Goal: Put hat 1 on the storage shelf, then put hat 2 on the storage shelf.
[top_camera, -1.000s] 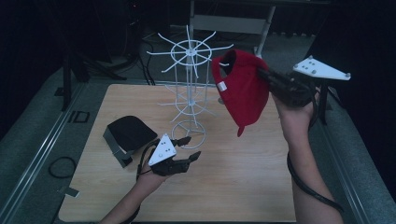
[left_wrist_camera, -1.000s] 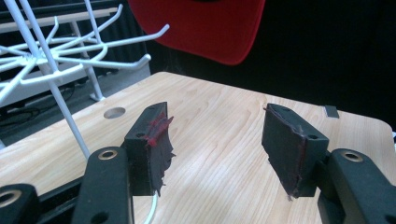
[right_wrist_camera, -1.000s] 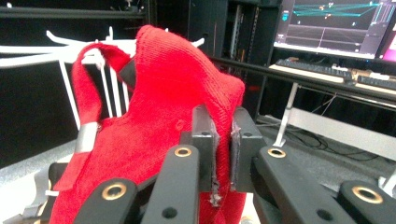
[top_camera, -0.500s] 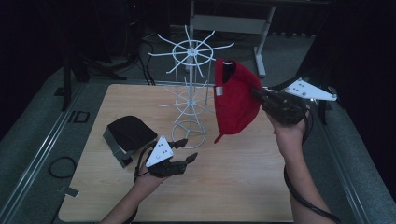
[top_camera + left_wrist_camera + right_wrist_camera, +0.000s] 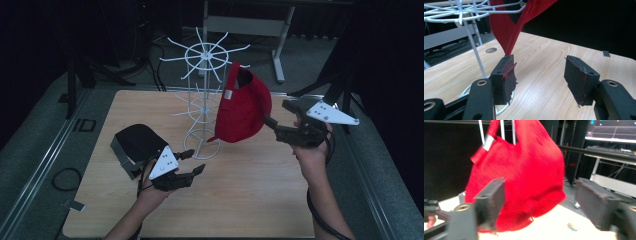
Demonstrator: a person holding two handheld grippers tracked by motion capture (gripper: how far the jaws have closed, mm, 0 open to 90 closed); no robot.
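Black cap [image 5: 134,145]: lying on the table [image 5: 260,200] at the left, just beside the left gripper [image 5: 192,162]. It is untouched.

Left gripper: held low over the table, jaws standing half apart with nothing between them. It points toward the foot of the wire rack [image 5: 202,107]. In the left gripper view the peak of the red cap [image 5: 509,30] hangs just above and beyond its left pad.

Wire rack: upright at mid-table, prongs fanning out from a central post. It is the only holder present and carries one item, the red cap [image 5: 243,107].

Red cap: hung by its back strap on a right-hand prong, long axis near vertical, peak pointing down, clear of the table.

Right gripper [image 5: 277,117]: level, just to the right of the red cap. Its jaws have just been opening and now stand wide. In the right gripper view the cloth [image 5: 529,182] sits ahead of the pads, neither pressing on it.

Judgement: the right hand is nearer the hung cap and should back away rightward without snagging it. The black cap falls to the left hand.
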